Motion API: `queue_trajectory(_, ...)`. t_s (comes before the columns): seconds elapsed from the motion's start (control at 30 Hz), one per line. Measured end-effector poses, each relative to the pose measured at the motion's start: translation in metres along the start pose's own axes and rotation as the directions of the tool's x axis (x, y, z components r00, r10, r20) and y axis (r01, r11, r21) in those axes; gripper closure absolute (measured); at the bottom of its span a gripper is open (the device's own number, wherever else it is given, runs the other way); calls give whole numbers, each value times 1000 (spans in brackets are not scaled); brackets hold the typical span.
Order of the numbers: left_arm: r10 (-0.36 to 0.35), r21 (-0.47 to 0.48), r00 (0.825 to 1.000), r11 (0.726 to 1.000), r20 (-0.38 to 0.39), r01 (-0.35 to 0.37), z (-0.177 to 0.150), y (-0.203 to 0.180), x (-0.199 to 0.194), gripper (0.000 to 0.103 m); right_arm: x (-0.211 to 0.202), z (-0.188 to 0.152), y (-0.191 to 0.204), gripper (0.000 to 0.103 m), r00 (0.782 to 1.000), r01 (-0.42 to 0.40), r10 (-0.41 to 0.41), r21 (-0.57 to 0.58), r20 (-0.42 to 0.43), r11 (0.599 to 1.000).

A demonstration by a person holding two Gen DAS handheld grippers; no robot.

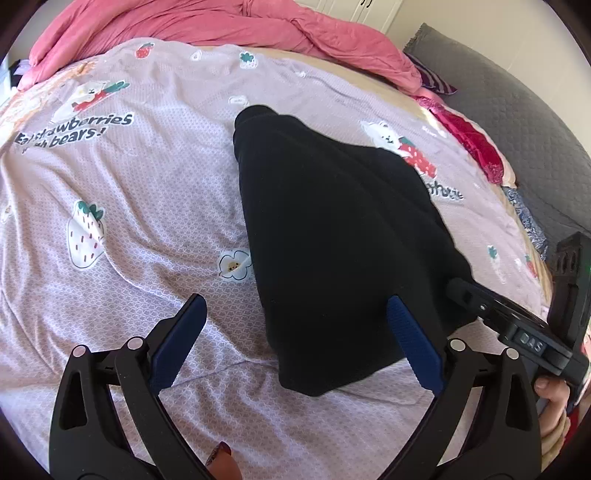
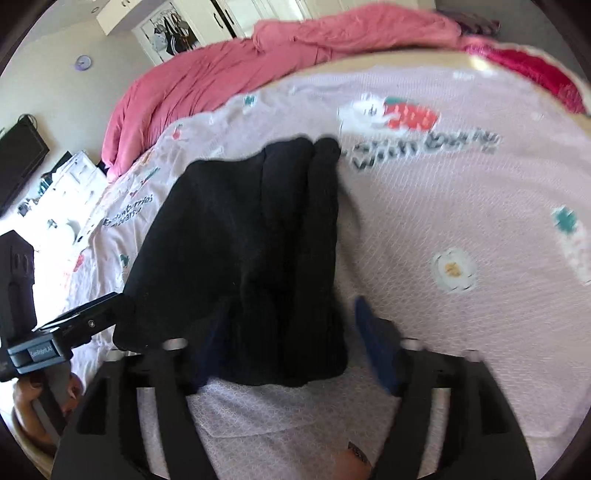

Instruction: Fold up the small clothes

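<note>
On the one bed [image 1: 147, 206] lies one black garment [image 1: 332, 229] at centre, one pink quilt [image 1: 229, 26] bunched at twelve o'clock, one red cloth [image 1: 476, 144] at two o'clock, and two grippers, left [image 1: 295, 350] and right [image 2: 288, 350], each with two blue-padded fingers [image 1: 177, 347].

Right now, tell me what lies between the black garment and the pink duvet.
Only bare strawberry-print bedsheet separates the black garment from the pink duvet, clearest in the left wrist view.
</note>
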State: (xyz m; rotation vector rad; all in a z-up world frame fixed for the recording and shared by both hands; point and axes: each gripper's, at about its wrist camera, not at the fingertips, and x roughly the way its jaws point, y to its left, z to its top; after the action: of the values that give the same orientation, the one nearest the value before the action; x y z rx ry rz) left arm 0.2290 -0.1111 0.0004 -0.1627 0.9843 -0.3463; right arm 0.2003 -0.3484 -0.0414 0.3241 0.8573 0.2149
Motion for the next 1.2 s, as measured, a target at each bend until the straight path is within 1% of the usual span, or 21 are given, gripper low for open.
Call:
queue_trajectory(0.03, -8, -1, 1000, 1000, 6, 8, 0, 0, -3, 11, -6, 0, 3, 25, 1000, 6, -6, -14, 20, 1000)
queue_trajectory(0.1, -16, 4, 1000, 1000, 21, 16, 1, -2, -10, 11, -18, -1, 11, 17, 998, 32, -29, -48, 54, 998)
queue_trajectory(0.13, -20, 6, 999, 1000, 31, 20, 1, -2, -15, 11, -22, 0, 15, 15, 997, 44, -39, -58, 73, 997)
queue_trajectory(0.2, -27, 11, 999, 1000, 47, 27, 2, -5, -22, 11, -31, 1, 22, 9, 993, 61, -53, -78, 110, 995)
queue_trajectory(0.23, -32, 15, 998, 999, 60, 31, 2, -6, -27, 11, -38, 1, 26, 8, 989, 77, -64, -87, 135, 993)
queue_trajectory(0.3, -31, 24, 996, 999, 83, 29, 2, -8, -36, 9, -47, 1, 32, 7, 983, 89, -72, -96, 171, 991)
queue_trajectory(0.4, -25, 44, 992, 999, 123, 20, 2, -11, -51, 9, -64, 1, 37, 4, 971, 100, -76, -99, 227, 990)
queue_trajectory(0.5, -19, 61, 986, 998, 167, 9, 2, -13, -65, 9, -79, -1, 42, 4, 958, 107, -76, -100, 276, 989)
queue_trajectory(0.67, -10, 98, 970, 995, 245, -14, -10, -15, -88, 9, -103, -17, 49, 4, 934, 113, -65, -119, 350, 986)
queue_trajectory(0.77, -7, 111, 962, 994, 274, -25, -19, -17, -98, 9, -114, -31, 52, 4, 920, 136, -80, -120, 383, 984)
queue_trajectory(0.9, -20, 115, 957, 993, 289, -14, -31, -17, -105, 9, -119, -48, 56, 4, 914, 171, -111, -124, 390, 977)
queue_trajectory(1.07, -6, 117, 952, 993, 305, -31, -54, -14, -109, 9, -120, -69, 60, 4, 918, 199, -136, -136, 372, 971)
queue_trajectory(1.2, 14, 107, 955, 993, 296, -48, -74, -5, -103, 9, -117, -87, 64, 4, 926, 226, -166, -147, 340, 963)
